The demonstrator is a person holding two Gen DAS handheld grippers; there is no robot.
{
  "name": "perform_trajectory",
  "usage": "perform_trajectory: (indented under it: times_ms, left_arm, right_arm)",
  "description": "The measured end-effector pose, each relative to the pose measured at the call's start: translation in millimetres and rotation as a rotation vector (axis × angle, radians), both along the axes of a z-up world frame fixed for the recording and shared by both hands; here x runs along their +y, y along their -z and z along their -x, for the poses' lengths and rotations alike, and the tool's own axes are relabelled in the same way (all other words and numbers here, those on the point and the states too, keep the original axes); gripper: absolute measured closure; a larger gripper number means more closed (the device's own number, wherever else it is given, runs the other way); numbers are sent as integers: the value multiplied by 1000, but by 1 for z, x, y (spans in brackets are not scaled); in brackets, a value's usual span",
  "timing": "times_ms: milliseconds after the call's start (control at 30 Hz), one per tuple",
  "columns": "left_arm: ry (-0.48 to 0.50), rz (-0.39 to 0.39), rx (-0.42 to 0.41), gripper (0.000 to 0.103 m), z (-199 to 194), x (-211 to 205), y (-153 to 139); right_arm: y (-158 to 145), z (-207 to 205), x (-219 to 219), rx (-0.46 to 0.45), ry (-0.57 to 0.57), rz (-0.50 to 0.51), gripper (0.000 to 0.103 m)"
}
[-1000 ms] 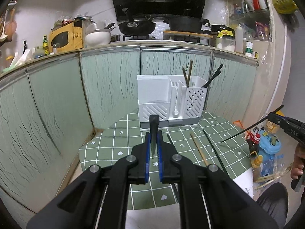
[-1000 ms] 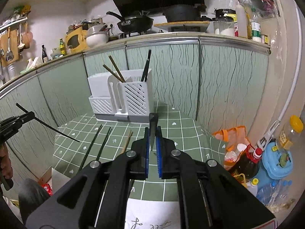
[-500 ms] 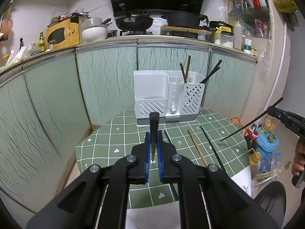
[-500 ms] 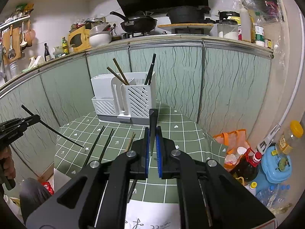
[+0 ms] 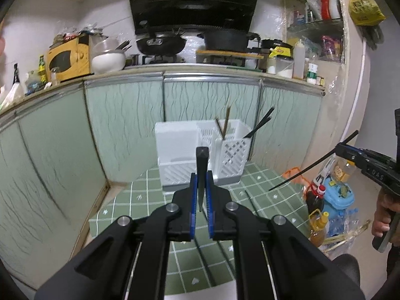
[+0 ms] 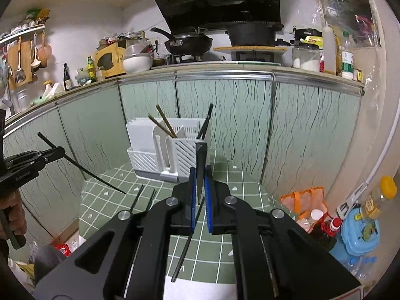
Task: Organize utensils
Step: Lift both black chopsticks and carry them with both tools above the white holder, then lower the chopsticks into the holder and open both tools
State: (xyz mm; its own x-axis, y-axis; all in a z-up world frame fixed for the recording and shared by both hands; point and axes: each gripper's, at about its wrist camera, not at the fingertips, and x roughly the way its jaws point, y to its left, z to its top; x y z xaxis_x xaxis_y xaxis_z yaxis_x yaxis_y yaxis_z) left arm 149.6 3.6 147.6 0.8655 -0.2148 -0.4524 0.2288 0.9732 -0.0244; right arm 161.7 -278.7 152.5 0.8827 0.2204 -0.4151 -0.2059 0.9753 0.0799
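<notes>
Left gripper (image 5: 202, 172): jaws closed on one black chopstick (image 6: 82, 166). Right gripper (image 6: 201, 168): jaws closed on second black chopstick (image 5: 312, 165). Both grippers risen since a second ago; table (image 6: 225, 172) now lower in both views, so both sticks are lifted clear of it. My judgement: pick done, carry to holder (image 5: 200, 157) comes next. Holder ahead of both grippers, at table's far edge. Count: in holder two brown sticks (image 6: 162, 123), two black (image 5: 260, 123); on table below the right gripper two black (image 6: 143, 197), possibly more hidden.

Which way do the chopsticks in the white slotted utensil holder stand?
Upright but leaning: brown wooden chopsticks and black chopsticks poke above the white slotted utensil holder.
</notes>
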Motion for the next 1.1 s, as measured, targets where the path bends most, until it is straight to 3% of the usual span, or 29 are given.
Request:
perform_trajectory:
  times_ms: [700, 1100]
  left_arm:
    - [94, 9, -68, 97, -37, -55, -71]
    - [126, -3, -73, 97, -86, -81, -97]
  right_arm:
    - [-70, -36, 11, -46, -50, -4, 97]
    - [-106, -85, 17, -66, -67, 5, 97]
